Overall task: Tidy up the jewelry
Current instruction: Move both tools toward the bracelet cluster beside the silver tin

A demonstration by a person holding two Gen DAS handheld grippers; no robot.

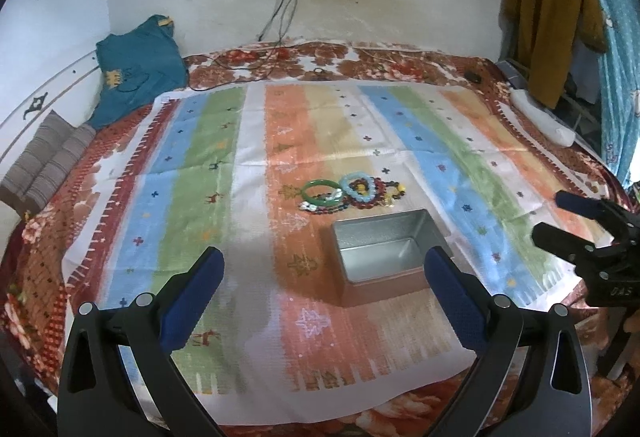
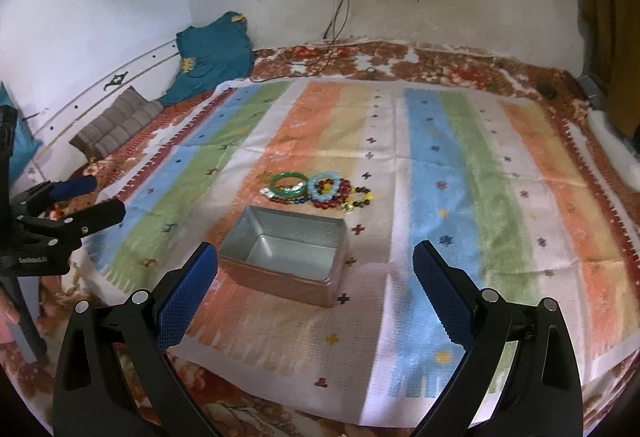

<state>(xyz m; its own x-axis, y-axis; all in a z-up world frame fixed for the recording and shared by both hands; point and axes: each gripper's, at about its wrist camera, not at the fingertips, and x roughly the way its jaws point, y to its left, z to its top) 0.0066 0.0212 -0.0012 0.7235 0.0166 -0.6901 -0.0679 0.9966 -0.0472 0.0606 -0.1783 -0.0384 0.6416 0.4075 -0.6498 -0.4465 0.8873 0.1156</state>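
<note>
I've got both grippers up over the near edge of the striped cloth point(image 1: 200, 165), nothing held. Left gripper point(image 1: 324, 277) fingers spread wide, released; right gripper point(image 2: 316, 269) same, wide apart. Landmark = metal tin point(image 2: 288, 257), open, nothing inside, sitting on the cloth. Jewelry pile point(image 2: 320, 191) lies just behind the tin, far side, not touching it: green bangle point(image 2: 289, 182), light blue bead bracelet point(image 2: 325, 185), red beads point(image 2: 334, 202) bunched together. Teal garment point(image 1: 136, 73) well behind the tin, by the wall, w/ grey folded cloth point(image 1: 48, 161) near it.
</note>
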